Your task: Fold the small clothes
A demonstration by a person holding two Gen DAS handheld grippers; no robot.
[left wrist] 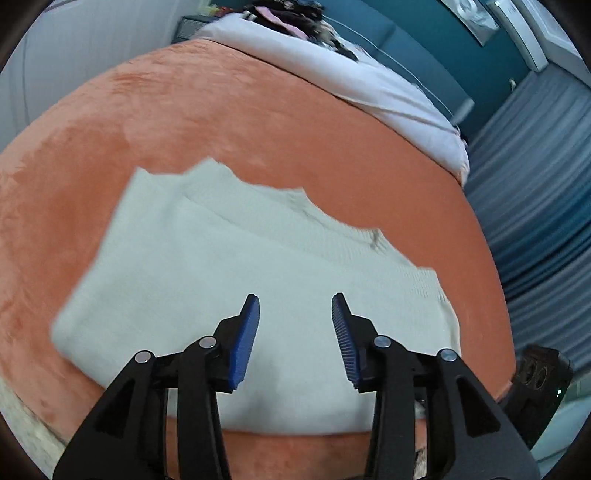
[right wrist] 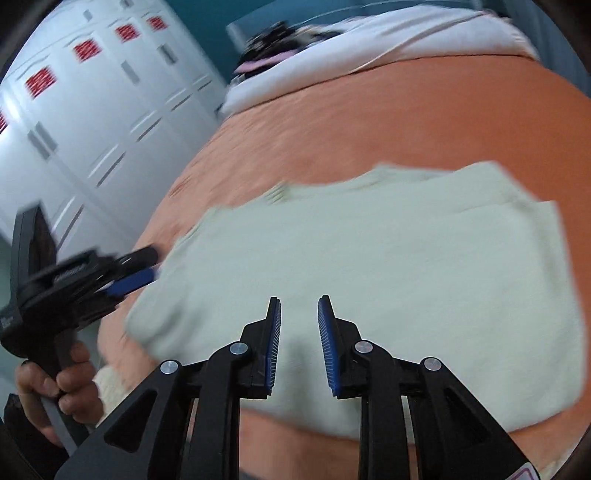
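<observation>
A cream knit garment (left wrist: 240, 277) (right wrist: 369, 258) lies folded into a rough rectangle on an orange blanket (left wrist: 258, 122) (right wrist: 406, 122). My left gripper (left wrist: 295, 306) hovers over the garment's near part, open, with nothing between its blue pads. My right gripper (right wrist: 299, 306) is over the near edge of the same garment, open by a narrower gap that is also empty. In the right wrist view the left gripper (right wrist: 153, 264) shows from the side at the garment's left edge, held by a hand (right wrist: 62, 384). Both views are motion-blurred.
A white sheet (left wrist: 351, 81) (right wrist: 369, 40) covers the far end of the bed, with a pile of dark and pink clothes (left wrist: 288, 14) beyond it. White lockers (right wrist: 92, 110) stand to the left. Striped blue-grey floor (left wrist: 535, 184) runs along the bed's right side.
</observation>
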